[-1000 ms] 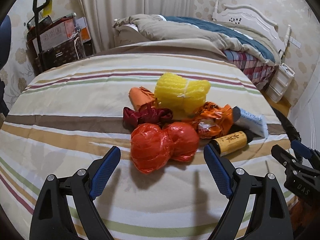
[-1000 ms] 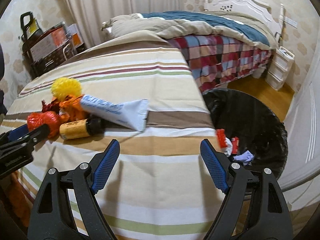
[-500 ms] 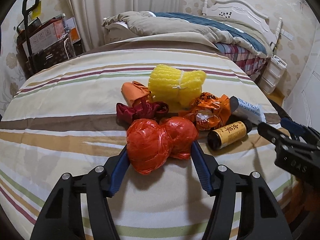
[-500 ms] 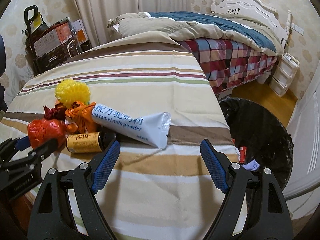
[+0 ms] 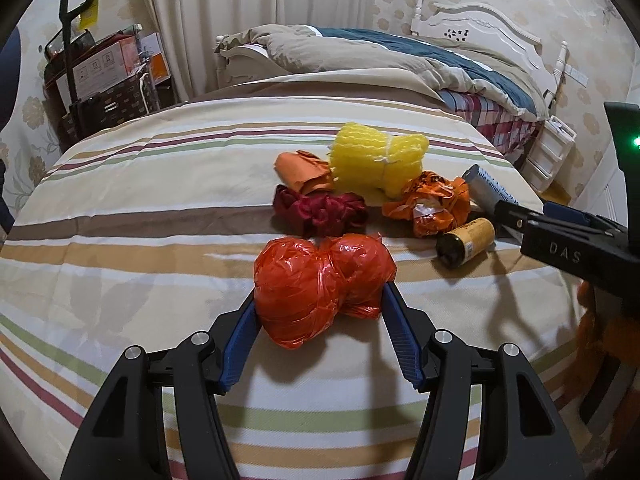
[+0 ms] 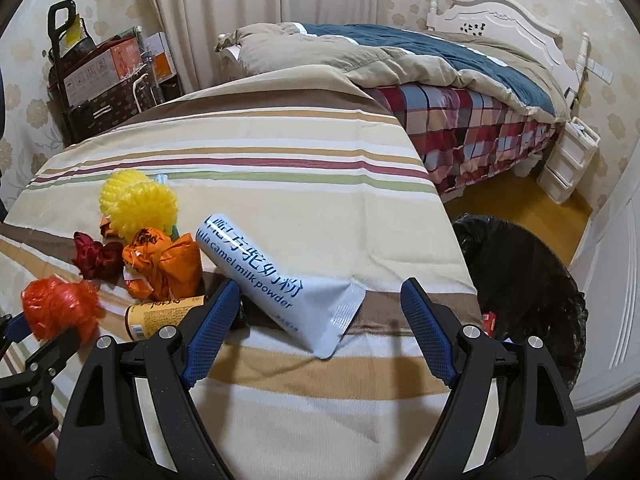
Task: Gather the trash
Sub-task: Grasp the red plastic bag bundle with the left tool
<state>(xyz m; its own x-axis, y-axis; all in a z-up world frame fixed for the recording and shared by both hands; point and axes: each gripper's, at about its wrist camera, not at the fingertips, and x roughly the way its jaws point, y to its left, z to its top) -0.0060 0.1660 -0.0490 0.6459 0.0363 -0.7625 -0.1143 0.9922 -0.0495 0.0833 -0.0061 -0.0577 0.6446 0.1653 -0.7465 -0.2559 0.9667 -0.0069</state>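
In the left wrist view the left gripper (image 5: 320,300) sits at lower centre, its blue fingers (image 5: 240,336) pressed against both sides of the red plastic bundle (image 5: 322,284), clamped on it; the bundle rests on the striped cloth of the worktop (image 5: 140,208); just above it in the frame lies a dark red crumpled wrapper (image 5: 320,212), with a folded orange piece (image 5: 302,172) above that and a yellow foam net (image 5: 378,158) to the upper right; right of centre sit a crumpled orange packet (image 5: 432,204) and a yellow bottle (image 5: 466,242) on its side.

In the right wrist view the right gripper (image 6: 316,320) has its fingers (image 6: 210,332) spread wide, holding nothing; between them, toward the left finger, lies a pale blue milk powder pouch (image 6: 276,280), its sealed end pointing to lower centre; the yellow bottle lies just left of the left finger; at the right edge of the frame a bin lined with a black bag (image 6: 532,292) stands on the floor beside the worktop, with a few scraps visible inside; a bed (image 6: 440,88) with a rumpled quilt fills the upper right.
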